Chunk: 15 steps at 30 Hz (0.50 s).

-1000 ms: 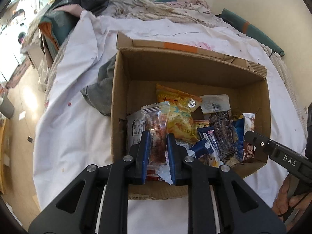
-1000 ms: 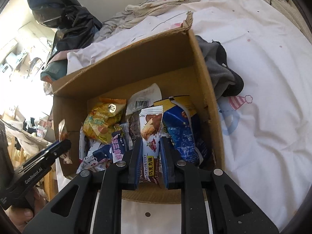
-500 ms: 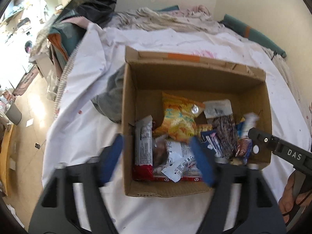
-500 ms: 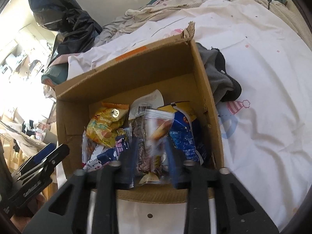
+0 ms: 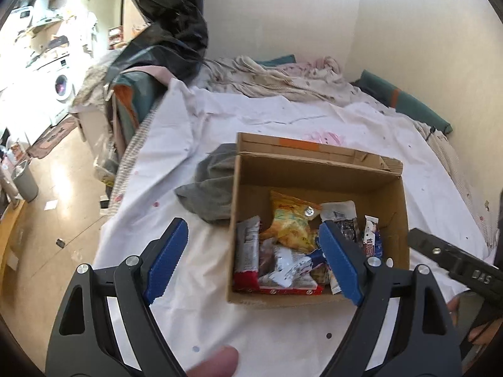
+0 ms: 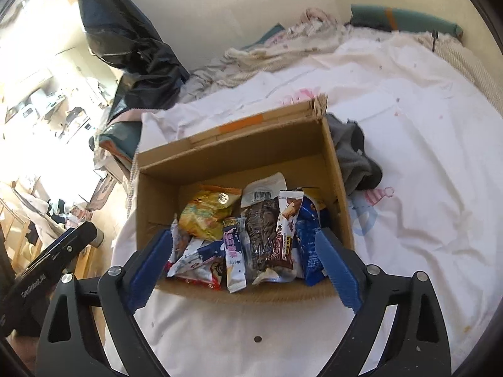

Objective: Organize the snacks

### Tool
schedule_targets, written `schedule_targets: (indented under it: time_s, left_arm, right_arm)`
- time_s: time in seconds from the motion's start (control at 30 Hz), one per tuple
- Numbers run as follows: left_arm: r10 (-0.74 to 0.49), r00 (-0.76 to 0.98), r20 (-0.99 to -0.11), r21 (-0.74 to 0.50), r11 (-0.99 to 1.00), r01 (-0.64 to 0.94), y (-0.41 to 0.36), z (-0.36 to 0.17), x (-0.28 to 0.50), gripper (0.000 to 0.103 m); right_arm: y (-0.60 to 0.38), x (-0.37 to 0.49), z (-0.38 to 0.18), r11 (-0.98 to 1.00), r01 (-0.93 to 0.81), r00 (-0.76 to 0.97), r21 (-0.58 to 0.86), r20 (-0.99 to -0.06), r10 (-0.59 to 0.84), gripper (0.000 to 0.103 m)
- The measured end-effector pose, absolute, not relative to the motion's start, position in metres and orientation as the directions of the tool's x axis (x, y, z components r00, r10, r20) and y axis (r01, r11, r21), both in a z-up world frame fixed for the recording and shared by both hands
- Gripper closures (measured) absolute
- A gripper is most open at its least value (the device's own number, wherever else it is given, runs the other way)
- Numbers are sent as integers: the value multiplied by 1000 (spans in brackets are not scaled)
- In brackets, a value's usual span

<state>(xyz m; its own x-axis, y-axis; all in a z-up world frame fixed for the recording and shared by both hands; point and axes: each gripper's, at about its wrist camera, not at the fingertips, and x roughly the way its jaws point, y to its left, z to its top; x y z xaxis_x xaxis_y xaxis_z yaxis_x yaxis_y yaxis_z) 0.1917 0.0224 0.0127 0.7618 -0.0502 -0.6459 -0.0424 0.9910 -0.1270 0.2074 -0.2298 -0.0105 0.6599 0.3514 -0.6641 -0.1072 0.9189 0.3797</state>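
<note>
While both tools are hanging above the near edge of the bed, the left hand-held gripper (image 5: pixel 250 262) is standing wide with nothing between its blue pads, its jaws having just been opening, and a fingertip of the person (image 5: pixel 217 363) is showing at the bottom of that view. Its neighbour, the right hand-held gripper (image 6: pixel 243 264), is likewise spread wide and empty after just opening, which suggests each has let a packet go into the box. Both are pointing steeply downward and forward at the cardboard box (image 6: pixel 220 163), which is sitting on the white bedsheet (image 6: pixel 424 188) so that the snacks (image 6: pixel 245 232) are lying gathered in its near half, the far half bare. Among them a yellow bag (image 5: pixel 290 223) is resting toward the middle and a brown-and-white bar (image 6: pixel 286 229) is leaning upright beside a blue packet (image 6: pixel 309 242). Just beyond the box, a grey garment (image 5: pixel 210 188) is lying crumpled against its side; farther off, rumpled bedding (image 5: pixel 283 78) is piling up at the wall.
</note>
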Motion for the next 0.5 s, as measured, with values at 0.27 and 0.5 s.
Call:
schedule_targets:
  time_s: [0.27, 0.5]
  left_arm:
    - [-32, 775, -631, -100, 994, -41, 28, 21, 146, 10]
    - [-26, 789, -614, -90, 995, -38, 31, 24, 106, 0]
  right_arm:
    - [-230, 148, 14, 947, -156, 749, 279, -592, 298, 0]
    - [-228, 116, 14, 953, -159, 752, 259, -594, 287, 0]
